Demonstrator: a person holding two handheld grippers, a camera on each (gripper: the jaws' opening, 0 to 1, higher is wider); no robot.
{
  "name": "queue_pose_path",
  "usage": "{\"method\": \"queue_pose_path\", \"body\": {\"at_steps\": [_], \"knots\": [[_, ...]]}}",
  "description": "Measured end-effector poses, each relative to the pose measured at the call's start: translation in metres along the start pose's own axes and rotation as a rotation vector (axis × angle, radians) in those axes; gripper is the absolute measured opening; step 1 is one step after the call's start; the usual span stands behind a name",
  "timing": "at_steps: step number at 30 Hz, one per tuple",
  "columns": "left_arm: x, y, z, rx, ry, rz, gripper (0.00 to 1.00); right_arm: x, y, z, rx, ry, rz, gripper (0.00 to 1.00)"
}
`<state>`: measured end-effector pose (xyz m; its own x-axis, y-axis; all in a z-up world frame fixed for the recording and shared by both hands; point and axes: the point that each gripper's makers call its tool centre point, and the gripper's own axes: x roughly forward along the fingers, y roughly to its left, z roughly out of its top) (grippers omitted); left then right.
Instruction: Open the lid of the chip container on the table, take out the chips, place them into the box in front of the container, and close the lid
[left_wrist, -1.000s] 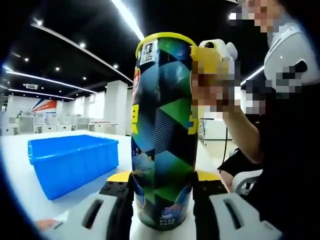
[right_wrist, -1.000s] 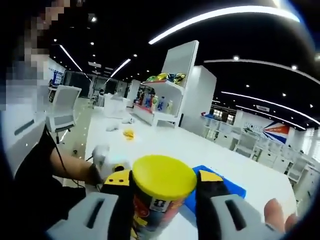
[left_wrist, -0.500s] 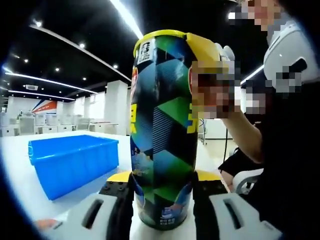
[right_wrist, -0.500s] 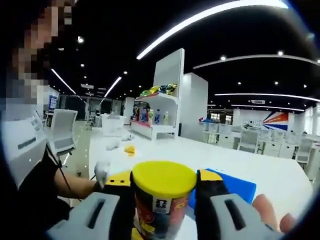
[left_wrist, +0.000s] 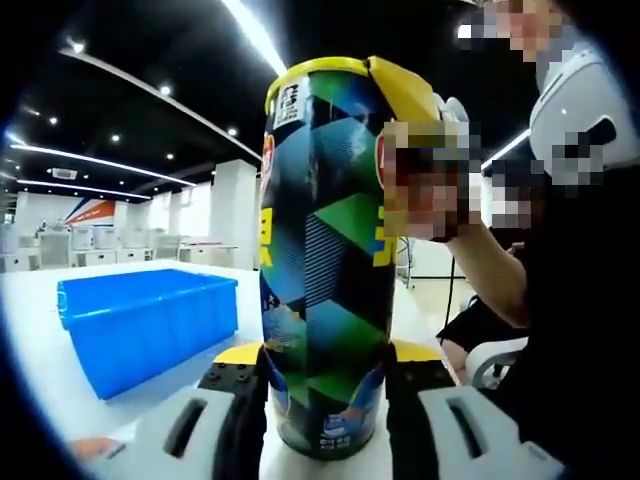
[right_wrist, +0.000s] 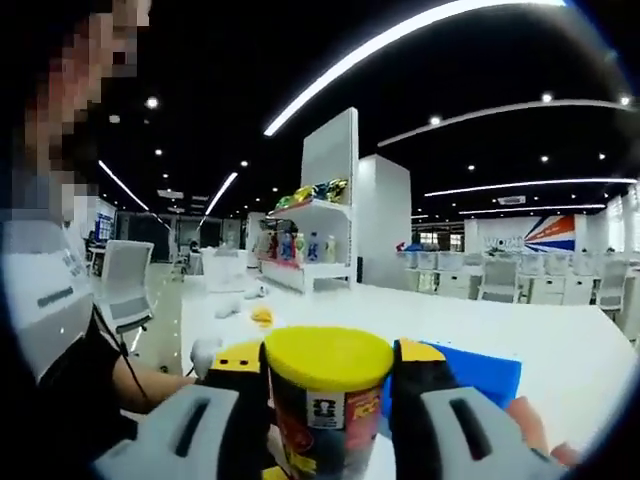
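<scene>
Left gripper view first: the left gripper (left_wrist: 325, 385) has its jaws pressed against the lower body of the chip container (left_wrist: 325, 260), one on each side, near the base. My read is that it's there purely as an anchor, holding the tall can upright on the white table (left_wrist: 40, 340) so the top can be worked without the whole thing tipping. The yellow lid (left_wrist: 385, 85) sits at the top and looks tipped up on the side toward the person (hard to be sure, that patch is partly blurred out), so I'd guess it's partway through coming off. The blue box (left_wrist: 145, 325) stands on the table beside the can, a little apart, open side up. Can't see inside it from this low angle.

Right gripper view: the right gripper (right_wrist: 328, 385) comes at the same can from up high, jaws either side of the lid (right_wrist: 328, 357) and upper rim, pinching it as far as I can tell. That makes sense as the pulling half of the job, while the other one braces below. The blue box (right_wrist: 480, 370) peeks out behind the can. The lid covers the can's mouth here, so the chips inside are hidden.
</scene>
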<state>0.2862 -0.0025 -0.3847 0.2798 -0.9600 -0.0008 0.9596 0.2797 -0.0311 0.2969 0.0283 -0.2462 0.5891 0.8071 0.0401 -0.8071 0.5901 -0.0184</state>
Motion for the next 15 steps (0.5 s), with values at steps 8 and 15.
{"method": "queue_pose_path", "body": {"at_steps": [8, 15], "knots": [[-0.0001, 0.0002, -0.0003, 0.001, 0.001, 0.002, 0.46, -0.0006, -0.0015, 0.003, 0.089, -0.028, 0.017, 0.42], [-0.0001, 0.0011, -0.0005, 0.002, 0.004, 0.005, 0.46, 0.0002, -0.0031, 0.0041, 0.111, -0.032, 0.017, 0.43]]}}
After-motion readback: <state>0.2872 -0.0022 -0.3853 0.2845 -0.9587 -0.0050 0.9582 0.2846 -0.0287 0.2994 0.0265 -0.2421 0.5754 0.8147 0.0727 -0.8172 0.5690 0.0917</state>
